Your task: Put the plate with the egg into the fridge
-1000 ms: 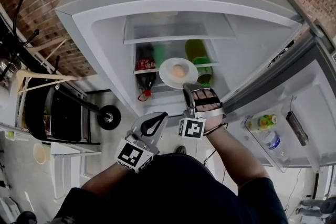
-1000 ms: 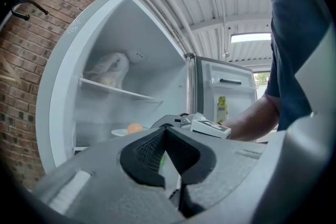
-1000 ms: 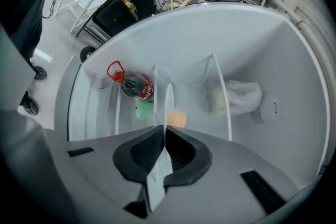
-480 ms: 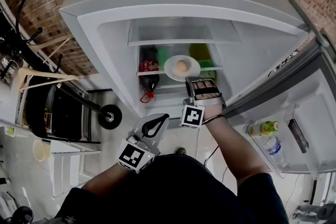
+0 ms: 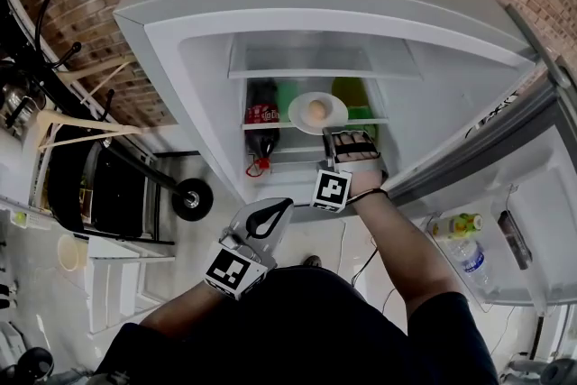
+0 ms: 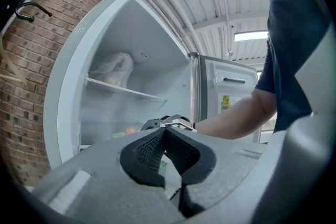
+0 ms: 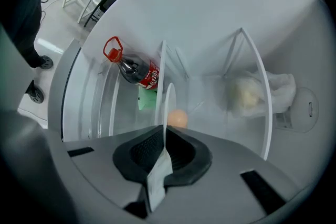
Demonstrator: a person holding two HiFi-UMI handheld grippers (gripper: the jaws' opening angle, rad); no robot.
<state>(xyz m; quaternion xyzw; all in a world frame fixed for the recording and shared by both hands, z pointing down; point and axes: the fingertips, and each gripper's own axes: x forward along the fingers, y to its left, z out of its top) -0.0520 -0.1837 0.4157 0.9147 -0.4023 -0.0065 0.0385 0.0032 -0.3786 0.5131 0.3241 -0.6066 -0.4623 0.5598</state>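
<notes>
My right gripper (image 7: 164,136) has its jaws closed on the near rim of the plate (image 5: 301,115), and the egg (image 5: 317,111) sits loose in the middle of it. The plate is inside the open fridge (image 5: 185,72), at the front edge of the middle shelf (image 5: 370,121). I cannot tell whether it touches the shelf yet.

The egg is what matters here, as I judge it. It can roll, so I hold the plate level and move slowly, with no jerk at the wrist. I want the far rim to clear the shelf lip, then the whole base to slide on flat before I let go. If I release with half the plate hanging off the edge, it would likely tip.

The cola bottle (image 5: 261,125) stands just to the left, so I aim for the free space right of it.

My left gripper (image 5: 268,214) hangs back near my body, jaws closed on nothing.
</notes>
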